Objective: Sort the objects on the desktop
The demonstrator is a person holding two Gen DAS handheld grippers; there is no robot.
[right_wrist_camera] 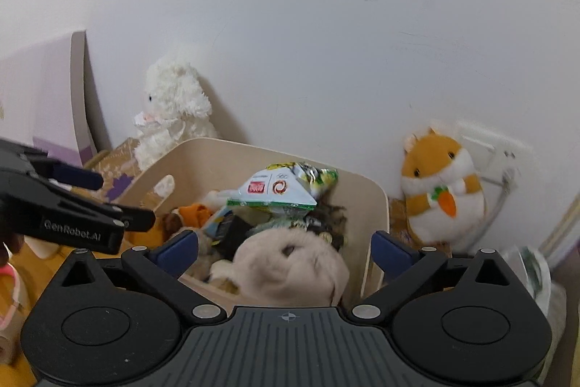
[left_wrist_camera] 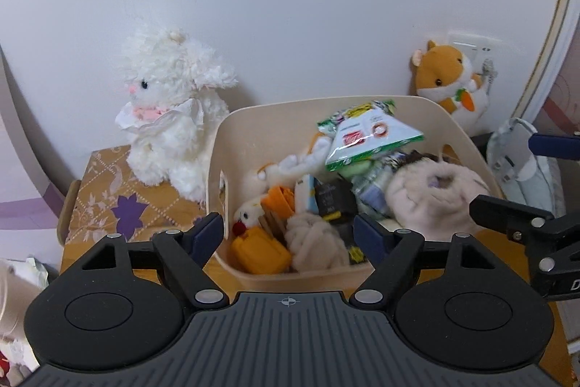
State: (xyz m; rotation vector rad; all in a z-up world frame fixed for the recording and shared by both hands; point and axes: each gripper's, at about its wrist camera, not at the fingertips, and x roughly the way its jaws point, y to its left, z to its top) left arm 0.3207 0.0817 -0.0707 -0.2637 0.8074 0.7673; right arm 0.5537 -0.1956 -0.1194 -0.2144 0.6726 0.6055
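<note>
A cream bin (left_wrist_camera: 253,122) (right_wrist_camera: 378,205) stands against the wall, full of mixed items. On top lies a green and white snack packet (left_wrist_camera: 369,136) (right_wrist_camera: 282,191). A pale fluffy plush (left_wrist_camera: 435,198) (right_wrist_camera: 293,267) fills its right side. A yellow toy (left_wrist_camera: 259,251), an orange piece (left_wrist_camera: 279,200) and a black box (left_wrist_camera: 331,200) lie lower. My left gripper (left_wrist_camera: 288,236) is open and empty above the bin's near edge. My right gripper (right_wrist_camera: 286,251) is open and empty above the fluffy plush.
A white plush rabbit (left_wrist_camera: 170,111) (right_wrist_camera: 174,111) sits on a patterned box (left_wrist_camera: 119,202) left of the bin. An orange hamster plush (left_wrist_camera: 453,78) (right_wrist_camera: 442,184) leans on the wall at the right, by a wall socket (left_wrist_camera: 475,48). A plastic bag (left_wrist_camera: 522,162) lies right.
</note>
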